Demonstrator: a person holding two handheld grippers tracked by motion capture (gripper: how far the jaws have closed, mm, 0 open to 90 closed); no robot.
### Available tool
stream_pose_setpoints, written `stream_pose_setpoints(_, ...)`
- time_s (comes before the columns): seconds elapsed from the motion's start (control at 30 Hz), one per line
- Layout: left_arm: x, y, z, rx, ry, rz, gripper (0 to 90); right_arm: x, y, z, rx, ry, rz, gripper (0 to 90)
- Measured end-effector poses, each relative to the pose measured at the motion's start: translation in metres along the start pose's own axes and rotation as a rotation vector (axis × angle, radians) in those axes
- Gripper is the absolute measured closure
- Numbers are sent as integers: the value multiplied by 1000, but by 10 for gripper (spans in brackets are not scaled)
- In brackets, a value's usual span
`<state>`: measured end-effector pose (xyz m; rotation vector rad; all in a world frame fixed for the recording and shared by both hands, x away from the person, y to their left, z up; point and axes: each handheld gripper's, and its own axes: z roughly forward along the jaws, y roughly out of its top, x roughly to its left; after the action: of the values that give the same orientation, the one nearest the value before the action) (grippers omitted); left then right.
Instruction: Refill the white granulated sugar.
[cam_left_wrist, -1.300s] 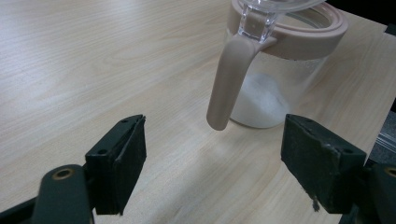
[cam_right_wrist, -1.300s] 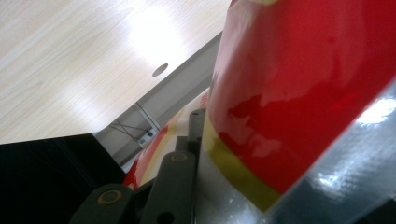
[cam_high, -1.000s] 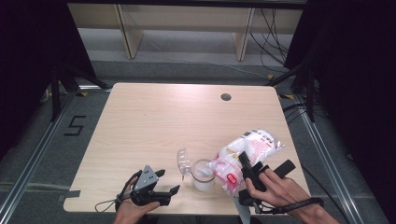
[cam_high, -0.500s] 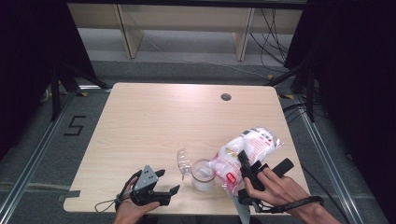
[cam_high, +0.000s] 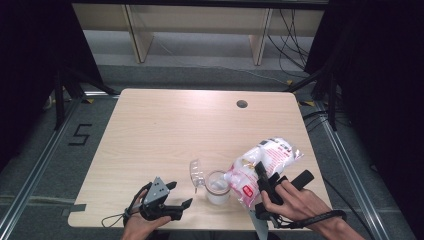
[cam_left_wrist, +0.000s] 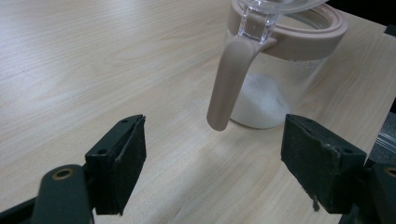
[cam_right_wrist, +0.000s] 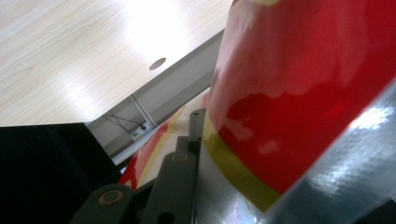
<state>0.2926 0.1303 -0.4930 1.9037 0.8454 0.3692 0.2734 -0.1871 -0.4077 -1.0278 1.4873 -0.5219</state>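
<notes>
Left tongs (cam_high: 170, 202) rest low at the near-left of the surface (cam_high: 165, 130), jaws spread wide with nothing between them. In the left gripper view the jar (cam_left_wrist: 280, 70) stands just past the open jaws, toward the right one, not touching either; its beige handle (cam_left_wrist: 229, 84) hangs down on the near side, white powder (cam_left_wrist: 259, 100) sits in the bottom, clear lid (cam_high: 196, 172) flipped up. In the high view the jar (cam_high: 218, 187) sits between both tongs, near the front edge. Right of it, touching its rim, the red-and-white bag (cam_high: 260, 167) is tilted mouth-down toward the jar. Right tongs (cam_high: 265, 190) are clamped on the bag's lower end; the right gripper view shows red plastic (cam_right_wrist: 299, 93) pressed against the jaw.
</notes>
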Motion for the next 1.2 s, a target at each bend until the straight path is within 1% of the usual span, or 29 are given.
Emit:
stream_pose_setpoints(0.03, 0, 0, 0, -3, -1, -5, 220, 0, 0, 0, 0, 1, -1, 810)
stream_pose_setpoints(0.07, 0, 0, 0, -3, -1, -5, 220, -1, 0, 0, -4, -4, -18, 811)
stream_pose_setpoints(0.23, 0, 0, 0, -4, -1, -5, 220, -2, -1, 0, -1, 0, -33, 811)
stream_pose_setpoints(0.3, 0, 0, 0, -3, -1, -5, 220, -1, -2, 0, 2, -2, -10, 812)
stream_pose_setpoints(0.33, 0, 0, 0, -3, -1, -5, 220, -2, -1, 0, 1, 0, -33, 812)
stream_pose_setpoints(0.37, 0, 0, 0, -3, -1, -6, 220, 0, -2, -1, 11, 5, -6, 812)
stream_pose_setpoints(0.4, 0, 0, 0, -3, -2, -5, 220, -1, -2, -1, 6, 0, -14, 812)
stream_pose_setpoints(0.5, 0, 0, 1, -5, -8, -7, 220, -1, -2, 0, 4, -8, -10, 813)
stream_pose_setpoints(0.53, 0, 0, 1, -1, -1, -5, 220, -2, -2, 0, 2, -8, -26, 813)
stream_pose_setpoints(0.6, 0, 0, 0, -2, -2, -6, 220, -2, -2, 0, 2, -7, -31, 814)
stream_pose_setpoints(0.63, 0, 0, 0, -2, -2, -5, 220, -2, -2, 0, 8, -4, -15, 814)
stream_pose_setpoints(0.67, 0, 0, 0, -2, -2, -6, 220, -2, -2, 0, 2, -12, -30, 814)
stream_pose_setpoints(0.7, 0, 0, 0, -1, -2, -5, 220, -2, -2, 0, 4, -3, -20, 815)
stream_pose_setpoints(0.8, 0, 0, 0, -3, -2, -5, 220, -2, -2, 0, 4, -1, -19, 815)
stream_pose_setpoints(0.83, 0, 0, 0, -2, -2, -5, 220, -1, -2, -1, 16, 5, -1, 815)
stream_pose_setpoints(0.87, 0, 0, 0, -1, -2, -5, 220, -3, -2, 0, -1, -8, -34, 816)
stream_pose_setpoints(0.9, 0, 0, 0, -2, -2, -6, 220, -4, -2, 0, -1, -6, -36, 816)
stream_pose_setpoints(0.93, 0, 0, 0, -3, -3, -5, 220, -4, -2, 0, 0, -9, -33, 816)
stream_pose_setpoints(0.97, 0, 0, 0, 3, -3, -2, 220, -3, -3, 0, 3, -9, -17, 816)
stream_pose_setpoints(1.0, 0, 0, 0, 3, -2, 2, 220, -3, -3, 0, 4, -7, -12, 816)
stream_pose_setpoints(1.07, 0, 0, 0, -2, -3, -7, 220, -3, -3, -1, 2, -10, -9, 816)
stream_pose_setpoints(1.1, 1, 0, 0, 5, -4, 11, 220, -3, -3, -1, 1, -10, -8, 816)
stream_pose_setpoints(1.13, 1, 1, 0, 3, -4, 18, 220, -4, -3, -1, -2, -13, -19, 817)
stream_pose_setpoints(1.17, 1, 0, -1, 3, -2, 10, 220, -3, -3, -1, 0, -9, -7, 816)
stream_pose_setpoints(1.2, 1, 0, -1, 4, -2, 12, 220, -2, -2, -1, -1, -11, -6, 817)
